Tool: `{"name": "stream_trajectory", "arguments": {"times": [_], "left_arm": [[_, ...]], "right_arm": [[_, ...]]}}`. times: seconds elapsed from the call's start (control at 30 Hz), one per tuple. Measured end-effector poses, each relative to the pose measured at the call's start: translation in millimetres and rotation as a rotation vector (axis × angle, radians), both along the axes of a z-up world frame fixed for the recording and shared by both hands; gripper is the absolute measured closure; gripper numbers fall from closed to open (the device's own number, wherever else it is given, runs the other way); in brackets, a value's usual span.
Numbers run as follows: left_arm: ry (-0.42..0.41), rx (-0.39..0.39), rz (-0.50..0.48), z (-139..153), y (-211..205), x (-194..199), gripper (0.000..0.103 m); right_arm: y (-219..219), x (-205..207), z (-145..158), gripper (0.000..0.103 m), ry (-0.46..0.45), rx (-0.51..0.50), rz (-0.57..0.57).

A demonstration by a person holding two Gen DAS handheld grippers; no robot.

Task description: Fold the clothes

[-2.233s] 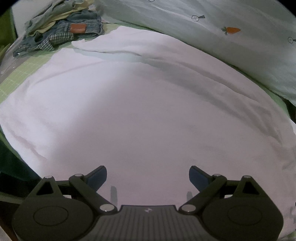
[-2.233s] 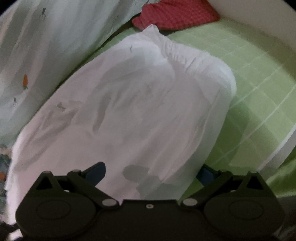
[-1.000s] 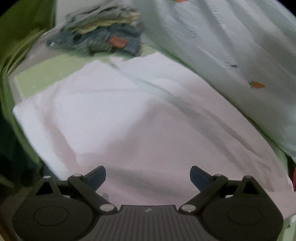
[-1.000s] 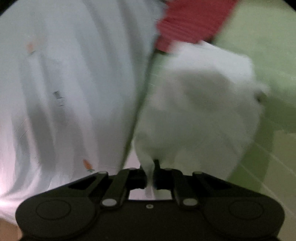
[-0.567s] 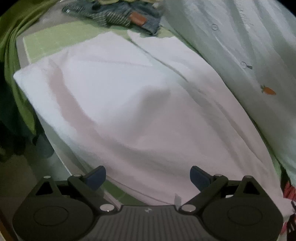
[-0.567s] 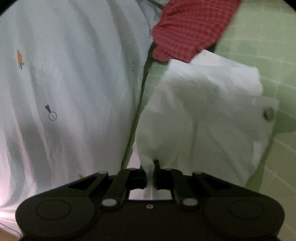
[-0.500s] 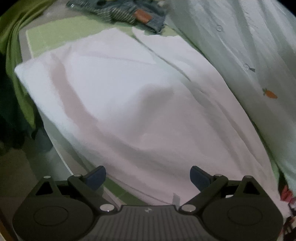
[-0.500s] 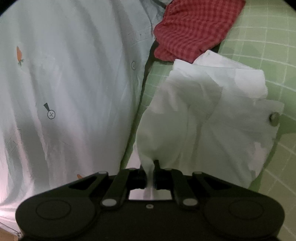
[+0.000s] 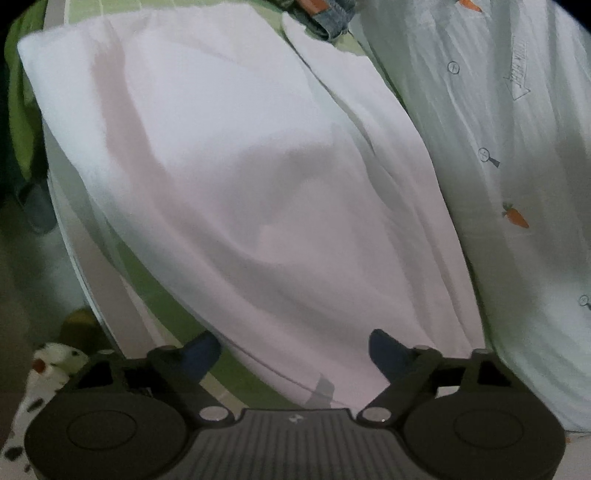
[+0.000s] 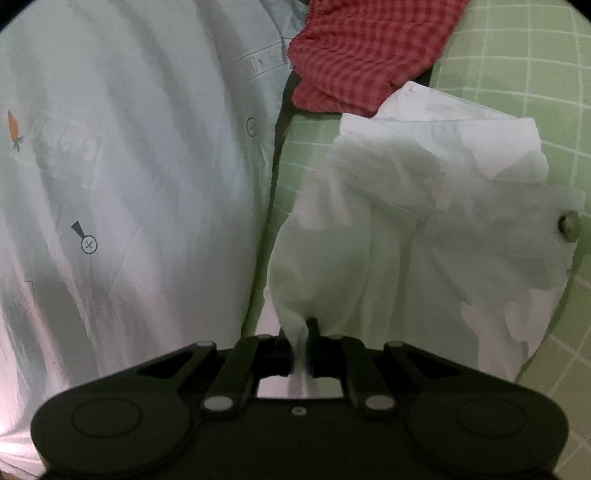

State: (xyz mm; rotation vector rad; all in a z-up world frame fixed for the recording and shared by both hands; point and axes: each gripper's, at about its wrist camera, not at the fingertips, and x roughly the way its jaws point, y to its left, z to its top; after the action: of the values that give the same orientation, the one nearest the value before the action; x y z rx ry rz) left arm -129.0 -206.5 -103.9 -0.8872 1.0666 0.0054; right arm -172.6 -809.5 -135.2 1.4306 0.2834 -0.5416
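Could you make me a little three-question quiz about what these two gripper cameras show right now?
1. True or false: the right gripper is shut on the white garment.
2. The left gripper is: A) open above the white garment; B) clamped on the jeans; C) holding the red cloth.
3. Fill in: the red checked cloth lies on the green ____ sheet.

Key: 1 true; 2 A; 3 grid-patterned.

The trousers (image 9: 258, 177) lay along the bed's (image 10: 517, 74) near edge, with the printed sheet (image 9: 517, 184) just behind them. A pile of jeans (image 9: 321, 14) sat beyond one end, a checked cloth (image 10: 369, 48) beyond the other.
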Motion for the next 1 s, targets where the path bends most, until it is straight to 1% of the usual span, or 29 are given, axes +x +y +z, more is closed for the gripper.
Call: {"name": "stream_trajectory", "arguments": {"times": [0.03,0.17,0.23,0.37,0.4,0.57,0.6,0.63,0.7,0.73,0.77,0.8,0.83,0.9,0.93,1.0], "left_arm": [[0.001,-0.020,0.006,-3,0,1,0.023],[-0.006,-0.074,0.054,-12,3,5,0.024],[-0.010,-0.067,0.100,-14,7,4,0.028],[-0.049,-0.003,0.164,-9,22,7,0.028],[-0.053,0.002,0.182,-10,28,8,0.028],[-0.064,-0.022,0.283,-12,60,15,0.030],[-0.063,-0.023,0.294,-11,66,17,0.030],[-0.058,-0.019,0.294,-10,71,20,0.033],[-0.046,-0.010,0.294,-9,81,27,0.042],[-0.041,-0.006,0.294,-8,85,31,0.051],[-0.033,-0.002,0.295,-8,91,35,0.070],[-0.022,0.002,0.298,-9,98,39,0.085],[-0.014,0.000,0.299,-11,104,44,0.099],[-0.030,-0.042,0.311,-12,116,51,0.099],[-0.055,-0.035,0.299,-7,120,53,0.099],[-0.136,0.059,0.217,17,121,59,0.099]], "right_arm": [[-1,1,0,0.096,-0.001,-0.003,0.002],[0,-2,1,0.096,-0.004,-0.003,-0.003],[-1,-5,0,0.096,-0.013,0.006,-0.007],[-5,-16,0,0.096,-0.029,0.014,-0.023],[-5,-21,1,0.096,-0.033,0.013,-0.031],[-2,-49,0,0.096,-0.033,0.024,-0.081],[-1,-54,0,0.096,-0.030,0.024,-0.088],[0,-59,0,0.096,-0.028,0.023,-0.095],[7,-67,0,0.096,-0.023,0.018,-0.118],[11,-72,0,0.096,-0.025,0.018,-0.133],[16,-78,-1,0.096,-0.030,0.017,-0.151],[22,-84,-1,0.096,-0.036,0.017,-0.169],[27,-89,-2,0.096,-0.037,0.016,-0.178],[37,-98,-3,0.097,-0.037,0.015,-0.192],[43,-103,-2,0.097,-0.025,0.009,-0.200],[58,-114,1,0.098,0.003,-0.014,-0.220]]}}
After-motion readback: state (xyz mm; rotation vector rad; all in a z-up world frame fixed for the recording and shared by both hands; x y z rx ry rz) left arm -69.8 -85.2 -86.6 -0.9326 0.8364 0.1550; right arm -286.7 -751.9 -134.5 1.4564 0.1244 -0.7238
